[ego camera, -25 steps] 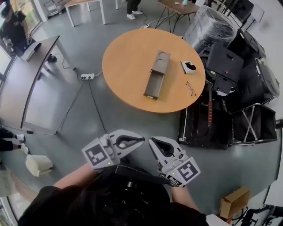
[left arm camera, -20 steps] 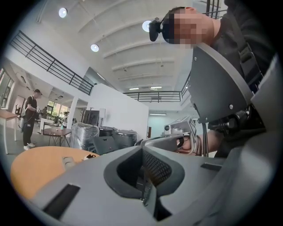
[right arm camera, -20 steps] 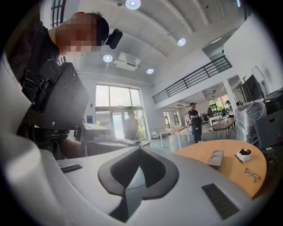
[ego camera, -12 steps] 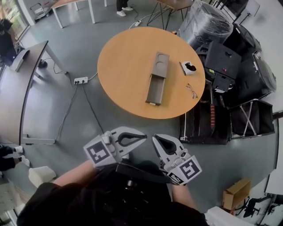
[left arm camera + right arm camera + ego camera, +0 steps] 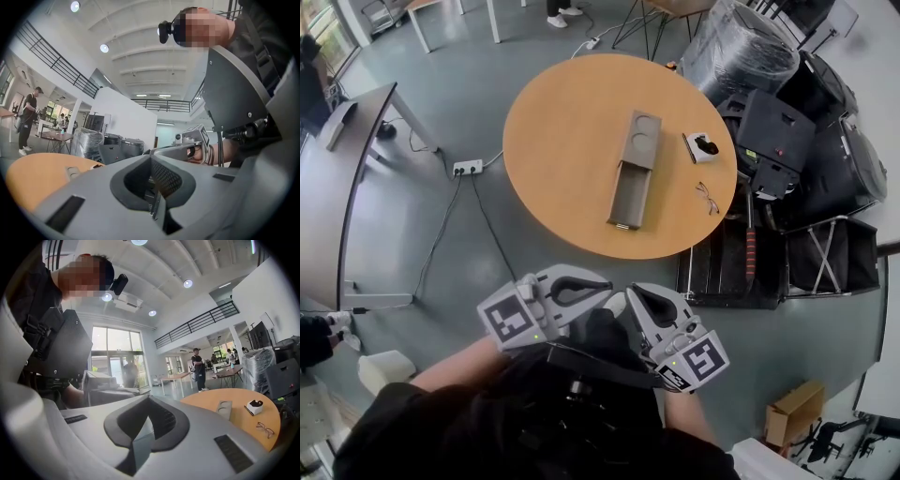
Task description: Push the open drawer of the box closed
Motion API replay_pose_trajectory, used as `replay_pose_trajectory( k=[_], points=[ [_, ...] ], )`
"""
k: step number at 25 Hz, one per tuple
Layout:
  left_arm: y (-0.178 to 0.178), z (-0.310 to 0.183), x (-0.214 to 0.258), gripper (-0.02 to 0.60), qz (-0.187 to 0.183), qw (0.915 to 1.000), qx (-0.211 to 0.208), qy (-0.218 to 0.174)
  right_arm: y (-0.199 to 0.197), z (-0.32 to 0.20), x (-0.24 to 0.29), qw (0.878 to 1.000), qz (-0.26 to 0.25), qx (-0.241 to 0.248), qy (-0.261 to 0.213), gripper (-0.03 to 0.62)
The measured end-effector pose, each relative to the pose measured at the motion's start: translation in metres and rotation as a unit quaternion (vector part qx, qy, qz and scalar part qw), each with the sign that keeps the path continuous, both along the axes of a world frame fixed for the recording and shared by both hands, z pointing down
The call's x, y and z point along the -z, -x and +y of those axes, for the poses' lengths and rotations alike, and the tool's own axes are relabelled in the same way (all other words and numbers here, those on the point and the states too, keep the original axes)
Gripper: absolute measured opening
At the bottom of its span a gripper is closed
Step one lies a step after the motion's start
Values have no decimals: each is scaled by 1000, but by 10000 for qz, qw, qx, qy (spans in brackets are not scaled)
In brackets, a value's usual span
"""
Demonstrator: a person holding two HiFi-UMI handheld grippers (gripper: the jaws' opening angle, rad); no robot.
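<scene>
Left gripper (image 5: 598, 284) and right gripper (image 5: 636, 298) hang by my belly, fingers (image 5: 166, 178) pressed together on nothing, and the box (image 5: 639, 141) is well off at 12 o'clock on the desk (image 5: 562, 141), so I'd step in and shove the drawer (image 5: 627, 195) front squarely from 6 toward 12.

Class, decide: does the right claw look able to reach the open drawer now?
Probably not yet: the right claw hangs near the body, floor between it and the table. Nothing blocks the drawer; stepping closer should do.
</scene>
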State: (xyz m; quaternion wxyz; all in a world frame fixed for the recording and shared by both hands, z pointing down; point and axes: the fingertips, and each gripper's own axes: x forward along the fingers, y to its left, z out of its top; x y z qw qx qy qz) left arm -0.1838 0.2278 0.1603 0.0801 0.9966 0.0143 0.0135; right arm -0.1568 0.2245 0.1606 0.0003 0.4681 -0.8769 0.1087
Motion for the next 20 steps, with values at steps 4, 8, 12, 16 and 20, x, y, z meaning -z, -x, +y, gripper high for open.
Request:
replay_pose_trajectory(
  k=[4,8,12,16,20],
  points=[
    [-24,-15,-8,32,-18,9999,131,30,-24,-13,-13,9999,-27,129,34,8],
    [-50,-33,-19,32,-78,9994,326,27,-50,-32,-31,9992,-167,311,171,8],
    [-81,-57,-31,32,-137,9983,563,-1,-83,-59,-45,9988,-209,386,211,8],
    [-112,-76,-38,34,-97,9962,838,-228,-116,-79,-57,9980,-291,475,311,8],
    [-130,-94,-52,34,-74,9923,1196,-322,-139,-98,-76,9968,-440,501,429,8]
  ],
)
